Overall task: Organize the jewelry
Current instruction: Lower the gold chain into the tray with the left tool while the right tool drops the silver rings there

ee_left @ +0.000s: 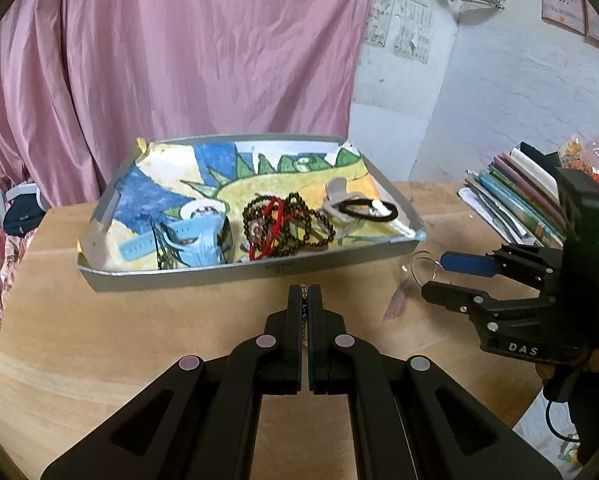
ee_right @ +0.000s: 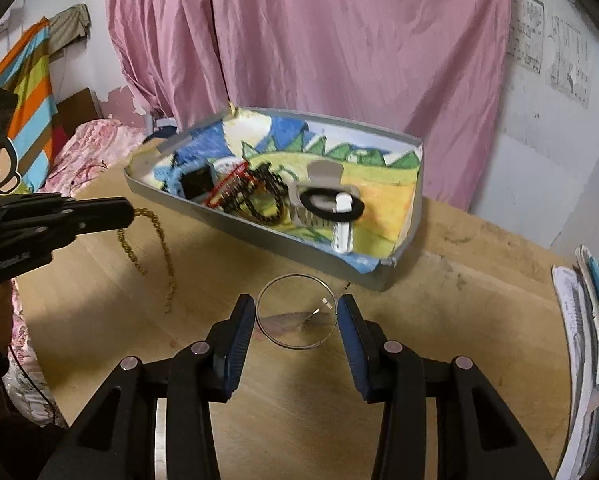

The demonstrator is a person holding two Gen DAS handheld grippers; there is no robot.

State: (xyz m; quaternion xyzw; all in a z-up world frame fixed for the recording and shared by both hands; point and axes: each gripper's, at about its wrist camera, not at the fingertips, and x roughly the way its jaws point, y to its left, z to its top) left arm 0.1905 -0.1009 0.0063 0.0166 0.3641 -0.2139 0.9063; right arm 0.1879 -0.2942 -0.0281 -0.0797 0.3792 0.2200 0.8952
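A grey tray (ee_left: 235, 276) lined with a colourful drawing holds a blue watch (ee_left: 187, 236), dark bead strings with a red cord (ee_left: 287, 220), a black hair tie (ee_left: 367, 210) and a silver clip. My left gripper (ee_left: 305, 292) is shut on a gold chain (ee_right: 159, 248), which hangs from its tips (ee_right: 128, 210) down onto the wooden table, left of the tray. My right gripper (ee_right: 295, 308) is open and low over the table. Its blue-padded fingers flank a thin wire hoop with a pale pink feather (ee_right: 289, 318), which lies flat in front of the tray's near wall (ee_right: 267, 240). The right gripper (ee_left: 433, 276) also shows in the left wrist view.
A stack of books and papers (ee_left: 515, 196) lies on the table's right side (ee_right: 591, 320). A pink curtain (ee_left: 199, 60) hangs behind the tray. A bed with floral cover (ee_right: 83, 148) lies left of the table. Bare wood (ee_left: 159, 340) stretches in front of the tray.
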